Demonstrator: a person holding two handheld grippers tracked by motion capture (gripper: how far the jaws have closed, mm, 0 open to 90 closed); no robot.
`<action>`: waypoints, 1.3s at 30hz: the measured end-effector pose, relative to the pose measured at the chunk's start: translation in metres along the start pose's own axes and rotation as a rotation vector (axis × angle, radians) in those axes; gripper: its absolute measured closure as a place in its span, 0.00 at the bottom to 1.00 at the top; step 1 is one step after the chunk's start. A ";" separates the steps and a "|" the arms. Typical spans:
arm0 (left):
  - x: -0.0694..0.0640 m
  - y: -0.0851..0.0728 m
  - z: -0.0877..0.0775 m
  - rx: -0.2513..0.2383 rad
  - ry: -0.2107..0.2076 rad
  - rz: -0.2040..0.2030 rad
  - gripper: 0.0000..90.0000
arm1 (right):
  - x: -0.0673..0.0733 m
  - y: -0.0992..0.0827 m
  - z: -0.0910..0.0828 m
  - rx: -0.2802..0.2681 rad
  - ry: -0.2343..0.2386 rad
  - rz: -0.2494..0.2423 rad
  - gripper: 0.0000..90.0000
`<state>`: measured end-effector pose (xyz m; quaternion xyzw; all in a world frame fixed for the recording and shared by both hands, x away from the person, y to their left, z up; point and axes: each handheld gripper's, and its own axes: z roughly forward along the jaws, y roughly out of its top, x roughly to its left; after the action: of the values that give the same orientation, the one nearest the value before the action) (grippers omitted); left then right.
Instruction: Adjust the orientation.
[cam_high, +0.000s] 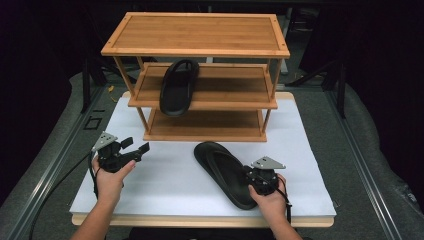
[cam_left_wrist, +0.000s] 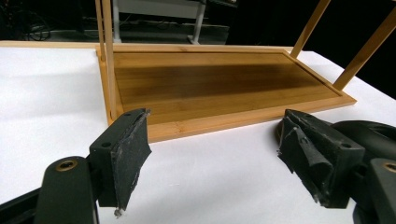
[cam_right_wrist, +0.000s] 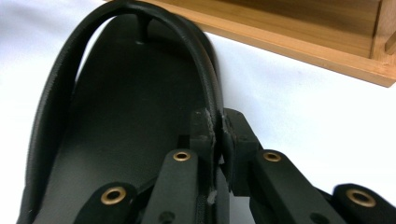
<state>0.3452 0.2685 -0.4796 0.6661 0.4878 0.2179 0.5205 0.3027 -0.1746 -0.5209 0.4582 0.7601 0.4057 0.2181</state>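
— Sandals first: where do we have them?

— One sandal (cam_high: 225, 172) lies on the white sheet (cam_high: 165, 175) in front of the rack (cam_high: 197, 75), toe toward the rack and heel near our right hand (cam_high: 270, 197). The other sandal (cam_high: 178, 87) sits on the middle shelf (cam_high: 235, 90), its heel hanging over the front edge.

— And our right gripper (cam_high: 252, 176)?

— Its jaws are pressed together on the strap (cam_right_wrist: 205, 79) of the near sandal, pinching it at the sandal's right edge. The right gripper view shows the strap running up between the two pads.

— Our left gripper (cam_high: 136, 148)?

— Spread wide with nothing between the jaws, hovering over the sheet left of the near sandal and facing the bottom shelf (cam_left_wrist: 219, 88). Our left hand (cam_high: 111, 177) holds it from behind.

— What are we working on?

— White sheet over a pale wooden board (cam_high: 200, 220), whose edge shows along the near side. The board rests on a grey carpeted table (cam_high: 360, 135) with metal rails (cam_high: 362, 175) down both sides.

— The room?

— Dark all round. Past the rack we make out black stand legs (cam_high: 337, 80) and, in the left gripper view, a white table frame (cam_left_wrist: 159, 9) on a grey floor.
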 end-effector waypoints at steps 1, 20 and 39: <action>0.000 0.000 0.000 0.001 0.001 0.002 0.26 | 0.000 0.000 -0.001 0.003 0.004 -0.005 0.93; 0.002 0.000 -0.001 0.000 0.007 0.000 0.27 | 0.005 0.005 -0.024 -0.155 0.012 0.007 0.93; 0.002 0.000 -0.002 -0.003 0.015 -0.006 0.27 | 0.008 0.024 -0.067 -0.316 0.024 0.017 0.94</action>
<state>0.3444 0.2711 -0.4788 0.6622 0.4934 0.2222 0.5184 0.2643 -0.1901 -0.4618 0.4198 0.6854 0.5275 0.2752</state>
